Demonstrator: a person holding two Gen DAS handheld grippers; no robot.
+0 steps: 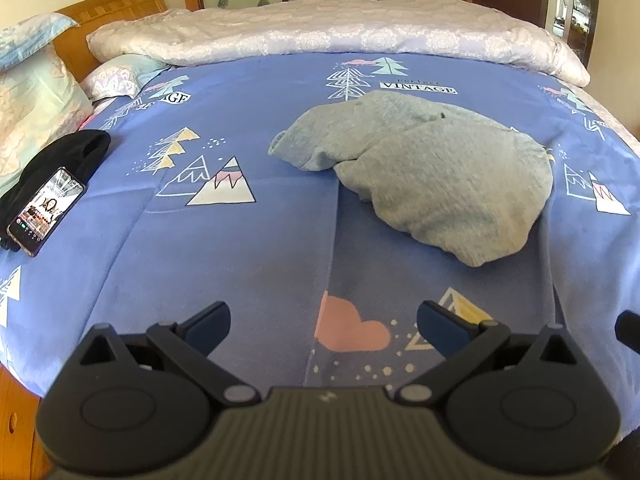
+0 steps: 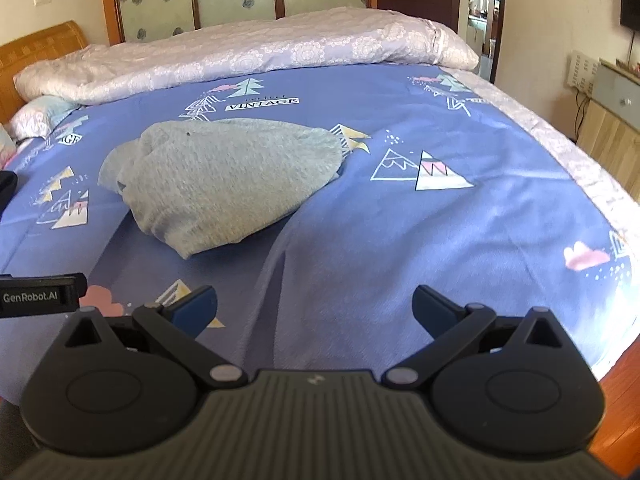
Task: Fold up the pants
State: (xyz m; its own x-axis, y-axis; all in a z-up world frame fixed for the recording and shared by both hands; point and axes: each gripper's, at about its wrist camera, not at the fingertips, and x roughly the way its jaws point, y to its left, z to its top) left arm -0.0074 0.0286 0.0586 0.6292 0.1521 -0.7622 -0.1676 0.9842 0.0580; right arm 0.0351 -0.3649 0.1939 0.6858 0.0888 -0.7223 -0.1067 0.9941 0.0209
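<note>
Grey pants [image 1: 436, 172] lie folded into a thick bundle on the blue patterned bedspread [image 1: 240, 240], ahead and right of my left gripper [image 1: 323, 322]. That gripper is open and holds nothing, well short of the cloth. In the right wrist view the same pants [image 2: 224, 180] sit ahead and to the left. My right gripper [image 2: 315, 306] is open too, empty, hovering over bare bedspread [image 2: 400, 240] near the bed's front edge. The side of the left gripper [image 2: 40, 294] shows at the left margin of the right wrist view.
A phone [image 1: 46, 210] with a lit screen rests on a black garment [image 1: 68, 164] at the bed's left. A rolled pale quilt [image 1: 320, 36] runs along the far side, pillows [image 1: 36, 96] by the wooden headboard. A cabinet [image 2: 612, 120] stands to the right.
</note>
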